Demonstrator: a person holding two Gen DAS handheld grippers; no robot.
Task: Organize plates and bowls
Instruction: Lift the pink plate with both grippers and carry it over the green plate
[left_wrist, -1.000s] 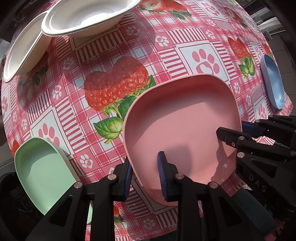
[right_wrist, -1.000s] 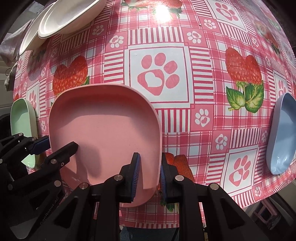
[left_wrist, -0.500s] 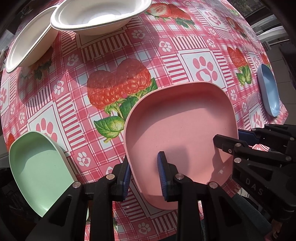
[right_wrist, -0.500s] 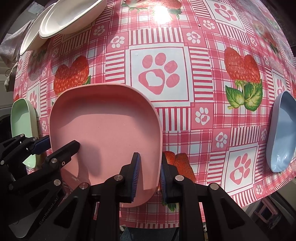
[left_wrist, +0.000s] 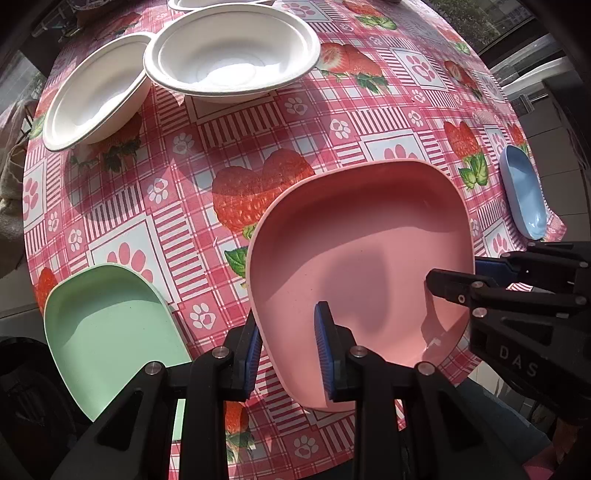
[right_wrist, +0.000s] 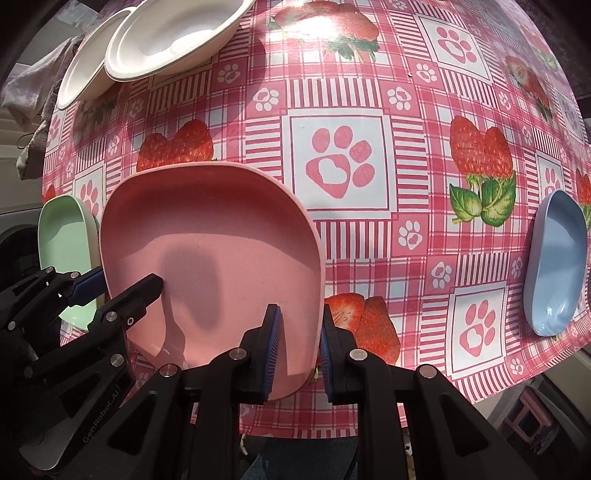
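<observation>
A pink square plate (left_wrist: 362, 251) is held up above the table by both grippers. My left gripper (left_wrist: 288, 350) is shut on its near left rim. My right gripper (right_wrist: 297, 347) is shut on its near right rim; the plate also shows in the right wrist view (right_wrist: 210, 251). A green plate (left_wrist: 110, 332) lies at the table's near left edge, a blue plate (right_wrist: 557, 262) at the right edge. Two white bowls (left_wrist: 232, 51) (left_wrist: 96, 96) sit at the far left, one overlapping the other.
The table wears a pink checked cloth (right_wrist: 369, 92) with strawberries and paw prints. Its front edge runs just under the grippers. A grey cloth (right_wrist: 33, 92) hangs past the far left edge.
The pink plate has risen off the table in both grippers, and the views have pulled back and up. More of the white bowls and the green plate now shows.
</observation>
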